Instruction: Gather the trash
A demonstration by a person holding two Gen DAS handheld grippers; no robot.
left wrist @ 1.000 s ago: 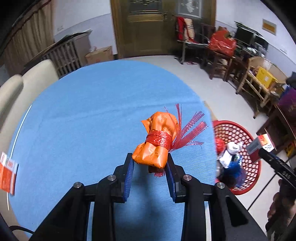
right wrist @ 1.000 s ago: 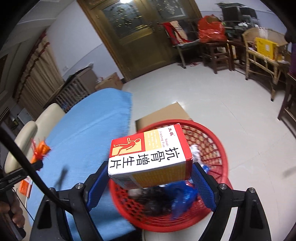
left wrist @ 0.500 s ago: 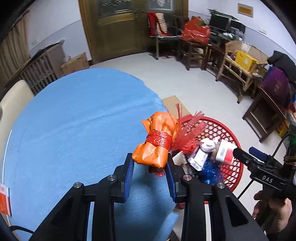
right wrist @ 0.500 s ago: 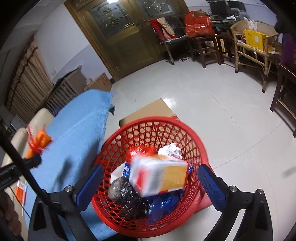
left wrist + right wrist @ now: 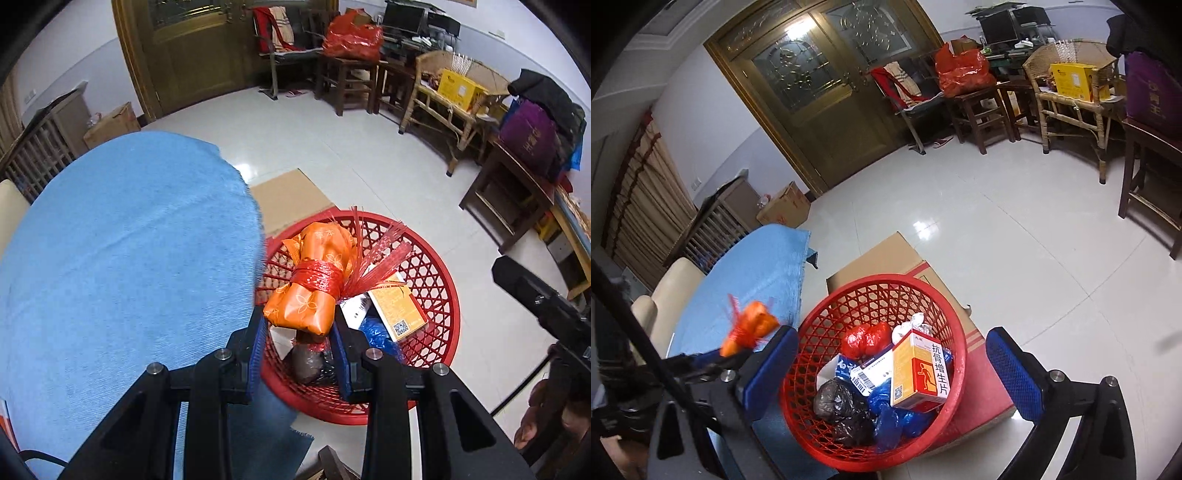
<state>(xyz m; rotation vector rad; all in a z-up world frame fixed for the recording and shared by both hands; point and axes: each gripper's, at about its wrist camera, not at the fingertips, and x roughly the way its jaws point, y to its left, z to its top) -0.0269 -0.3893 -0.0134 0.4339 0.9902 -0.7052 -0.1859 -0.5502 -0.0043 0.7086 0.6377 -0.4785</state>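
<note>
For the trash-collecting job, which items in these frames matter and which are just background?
Part of the job:
- orange packet, held in the left gripper
- red basket
- medicine box, lying in the basket
- right gripper, jaws wide apart, holding nothing

Just lying about:
- blue tablecloth
- cardboard box under the basket
- yellow carton on the wicker chair

One red basket [image 5: 827, 325]; one flat cardboard sheet [image 5: 886, 254] under it; one blue-clothed table [image 5: 122, 236]. Inside the basket: one orange-and-white medicine box [image 5: 919, 373], one red bag [image 5: 866, 338], one black bag [image 5: 838, 402], one blue wrapper [image 5: 886, 413]. One orange bundle [image 5: 314, 284] tied with red string. Two grippers: left [image 5: 299, 354], right [image 5: 886, 376]
</note>
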